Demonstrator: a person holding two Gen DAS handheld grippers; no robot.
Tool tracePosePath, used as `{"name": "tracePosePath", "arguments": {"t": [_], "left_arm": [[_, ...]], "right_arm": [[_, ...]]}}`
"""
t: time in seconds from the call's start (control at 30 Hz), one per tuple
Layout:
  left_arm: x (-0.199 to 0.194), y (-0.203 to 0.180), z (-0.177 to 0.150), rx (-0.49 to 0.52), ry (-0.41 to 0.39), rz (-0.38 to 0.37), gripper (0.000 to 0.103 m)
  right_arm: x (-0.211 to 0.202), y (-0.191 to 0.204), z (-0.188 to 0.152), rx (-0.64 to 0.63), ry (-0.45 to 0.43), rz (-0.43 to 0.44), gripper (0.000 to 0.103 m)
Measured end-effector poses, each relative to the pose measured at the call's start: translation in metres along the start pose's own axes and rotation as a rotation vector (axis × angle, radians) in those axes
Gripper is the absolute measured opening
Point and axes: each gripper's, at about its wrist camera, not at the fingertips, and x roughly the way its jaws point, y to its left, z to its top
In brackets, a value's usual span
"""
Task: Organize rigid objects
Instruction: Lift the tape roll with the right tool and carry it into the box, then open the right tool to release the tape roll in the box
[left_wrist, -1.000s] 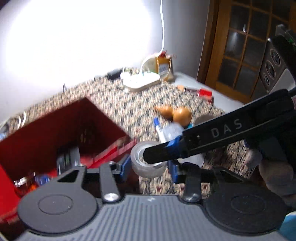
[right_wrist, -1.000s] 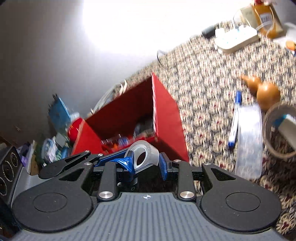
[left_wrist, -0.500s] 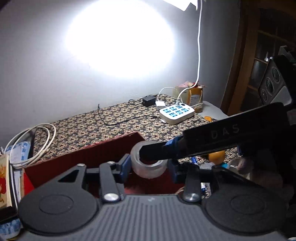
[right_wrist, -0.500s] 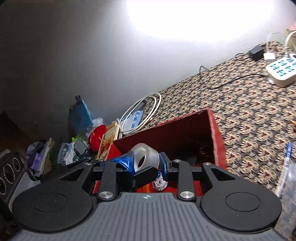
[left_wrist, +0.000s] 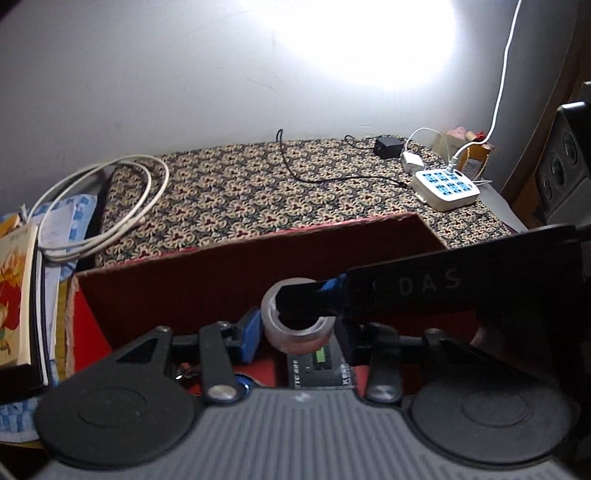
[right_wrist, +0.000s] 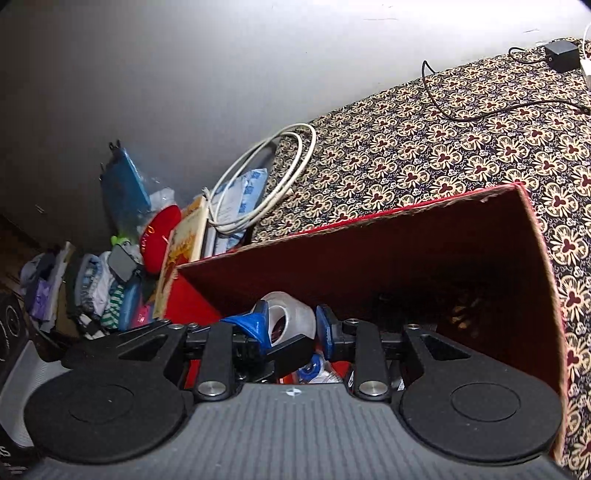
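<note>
A clear tape roll (left_wrist: 295, 334) hangs over the inside of the open red cardboard box (left_wrist: 258, 245), just above a black device with a green display (left_wrist: 319, 363). My left gripper (left_wrist: 297, 332) is shut on the roll, a blue pad at each side. One black finger (left_wrist: 406, 291) of my right gripper reaches in from the right, its tip in the roll's hole. In the right wrist view the tape roll (right_wrist: 295, 314) sits between the blue pads of my right gripper (right_wrist: 291, 326), whose jaws are closing on it, inside the red box (right_wrist: 406, 212).
The box stands on a patterned cloth (left_wrist: 240, 192). Behind it lie a white cable coil (left_wrist: 110, 206), a black adapter (left_wrist: 387, 146) and a white power strip (left_wrist: 445, 188). A book (left_wrist: 16, 295) and a clutter pile (right_wrist: 110, 273) lie left of the box.
Both grippers carried the tape roll leftwards from beside the box to over its inside. The gourd, pen and plastic bag have left the views.
</note>
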Motion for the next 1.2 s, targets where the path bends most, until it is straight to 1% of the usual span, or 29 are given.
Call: {"name": "tracePosePath", "arguments": {"t": [0.1, 0.17, 0.27, 0.33, 0.43, 0.5, 0.63, 0.9, 0.97, 1.2], "left_arm": [[0.011, 0.013, 0.0, -0.051, 0.031, 0.048, 0.041], [0.013, 0.021, 0.0, -0.103, 0.05, 0.044, 0.042], [0.012, 0.019, -0.002, -0.11, 0.051, 0.079, 0.043], [0.014, 0.016, -0.003, -0.102, 0.053, 0.127, 0.039], [0.018, 0.018, -0.004, -0.116, 0.074, 0.156, 0.039], [0.02, 0.022, -0.005, -0.137, 0.085, 0.164, 0.039], [0.018, 0.025, -0.006, -0.168, 0.08, 0.173, 0.039], [0.019, 0.017, -0.005, -0.13, 0.07, 0.238, 0.041], [0.019, 0.016, -0.005, -0.123, 0.065, 0.253, 0.043], [0.022, 0.014, -0.005, -0.114, 0.07, 0.315, 0.045]], "right_arm": [[0.01, -0.004, 0.001, 0.006, 0.004, 0.0, 0.011], [0.011, -0.007, 0.001, 0.023, -0.005, 0.019, 0.011], [0.009, -0.006, 0.001, 0.008, -0.034, 0.005, 0.012], [0.008, -0.009, 0.001, 0.014, -0.051, 0.011, 0.012], [0.006, -0.01, 0.0, 0.021, -0.083, 0.013, 0.012], [0.003, -0.011, -0.001, 0.02, -0.11, 0.022, 0.012], [-0.003, -0.011, -0.003, 0.009, -0.167, 0.034, 0.013], [-0.004, -0.012, -0.003, 0.012, -0.195, 0.021, 0.013], [-0.004, -0.013, -0.004, 0.02, -0.198, 0.021, 0.013], [-0.003, -0.013, -0.004, 0.025, -0.191, -0.002, 0.013]]}}
